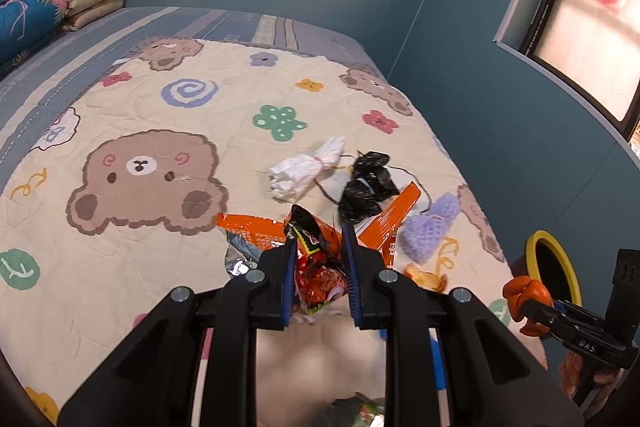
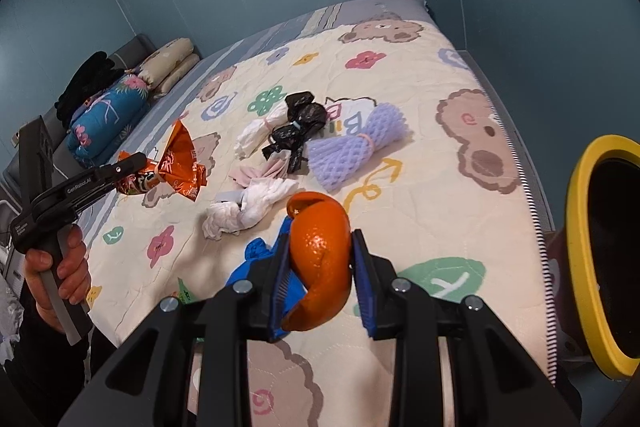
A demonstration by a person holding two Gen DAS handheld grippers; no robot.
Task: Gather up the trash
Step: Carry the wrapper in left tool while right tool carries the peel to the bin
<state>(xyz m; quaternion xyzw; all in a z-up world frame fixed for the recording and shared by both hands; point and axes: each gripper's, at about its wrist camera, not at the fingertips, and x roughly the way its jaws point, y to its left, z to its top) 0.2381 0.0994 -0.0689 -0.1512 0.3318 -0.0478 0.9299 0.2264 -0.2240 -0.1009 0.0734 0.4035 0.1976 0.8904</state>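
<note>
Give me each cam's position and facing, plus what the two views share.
Left wrist: on left gripper, looks along its fingers across the bed toward the wall; wrapper clamped; right gripper with peel at its right edge.
Right wrist: on right gripper, looks across the bed toward the pillows; peel clamped; left hand and its gripper at left.
Shared: wrapper, peel, black bag, purple net, yellow-rimmed bin.

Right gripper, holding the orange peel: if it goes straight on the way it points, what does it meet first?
Probably the lilac foam fruit net on the bear-print quilt; the right gripper points toward it, with bare quilt between, though depth is unclear.
</note>
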